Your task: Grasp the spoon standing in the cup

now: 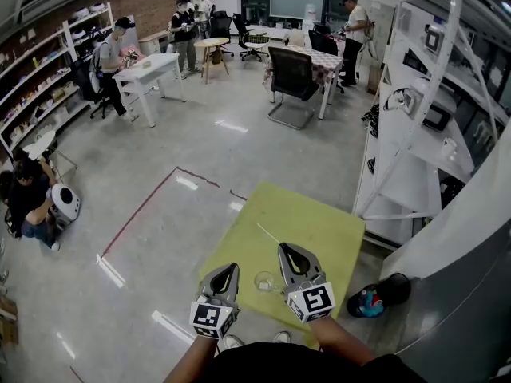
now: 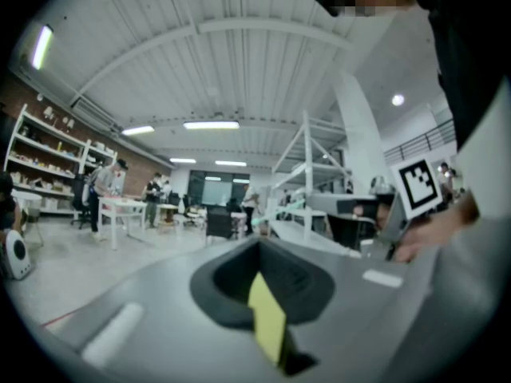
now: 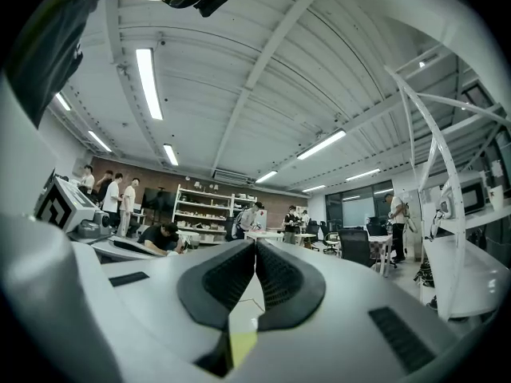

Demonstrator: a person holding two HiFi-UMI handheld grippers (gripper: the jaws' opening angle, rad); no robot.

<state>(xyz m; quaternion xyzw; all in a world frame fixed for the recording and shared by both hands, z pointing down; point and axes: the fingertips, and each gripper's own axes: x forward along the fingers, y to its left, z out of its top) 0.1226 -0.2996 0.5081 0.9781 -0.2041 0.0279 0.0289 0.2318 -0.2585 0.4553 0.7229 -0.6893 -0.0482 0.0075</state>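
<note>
A small clear glass cup (image 1: 264, 281) stands near the front edge of the yellow-green table (image 1: 311, 222). I make out no spoon in it. A thin white stick-like thing (image 1: 268, 233) lies on the table just beyond the cup. My left gripper (image 1: 231, 268) is left of the cup and my right gripper (image 1: 285, 249) is just right of it and above. Both are shut with nothing between the jaws. Seen from the left gripper (image 2: 257, 242) and from the right gripper (image 3: 255, 244), the jaws point up into the room, and neither cup nor spoon shows.
A white shelving rack (image 1: 415, 134) stands close on the table's right. A black and blue object (image 1: 375, 300) lies on the floor by the table's right corner. A person (image 1: 28, 202) crouches at far left. Tables, chairs and several people fill the back of the room.
</note>
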